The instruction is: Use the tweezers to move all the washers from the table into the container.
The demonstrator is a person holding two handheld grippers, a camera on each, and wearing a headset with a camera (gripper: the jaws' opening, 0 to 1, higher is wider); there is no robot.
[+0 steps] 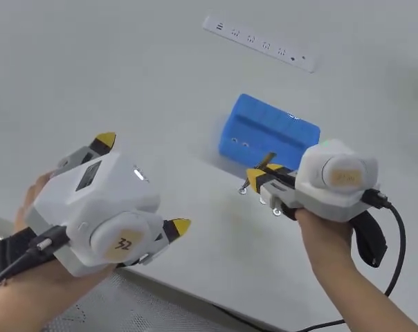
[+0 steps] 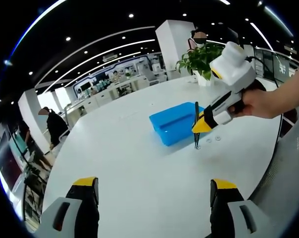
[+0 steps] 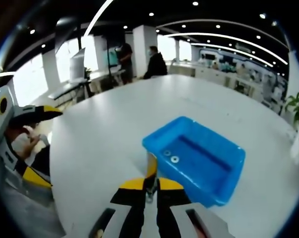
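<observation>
A blue container (image 1: pixel 268 135) sits on the white table (image 1: pixel 126 83); in the right gripper view the container (image 3: pixel 209 173) holds two washers (image 3: pixel 171 156). My right gripper (image 1: pixel 261 177) is shut on the tweezers (image 1: pixel 266 162), whose tips point down at the table just in front of the container. Loose washers (image 1: pixel 276 212) lie on the table under that gripper, and washers (image 2: pixel 213 139) lie beside the tweezers (image 2: pixel 196 124) tip. I cannot tell whether the tips hold a washer. My left gripper (image 1: pixel 142 184) is open and empty, held at the near left.
A white power strip (image 1: pixel 257 43) lies at the far side of the table. The table's near edge (image 1: pixel 195 294) runs under both hands. A potted plant (image 2: pixel 201 59) stands beyond the container. People stand in the room behind.
</observation>
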